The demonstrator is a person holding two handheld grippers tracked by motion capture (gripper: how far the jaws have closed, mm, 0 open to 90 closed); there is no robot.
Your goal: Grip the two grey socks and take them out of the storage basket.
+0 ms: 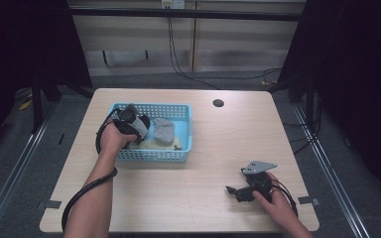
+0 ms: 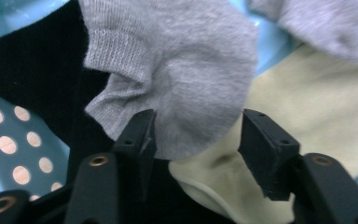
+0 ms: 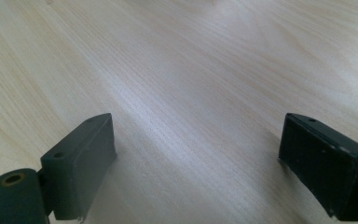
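A blue perforated basket stands on the left half of the wooden table. In it lie a grey sock, a pale yellow cloth and a black cloth. My left gripper reaches into the basket. Seen in its own view, the left gripper is open, and the rounded end of the grey sock hangs between its jaws. My right gripper rests low near the table's front right, open over bare wood with nothing between its jaws.
A dark round hole sits in the tabletop behind the basket, toward the right. Cables hang along the wall behind the table. Black curtains and metal floor rails flank both sides.
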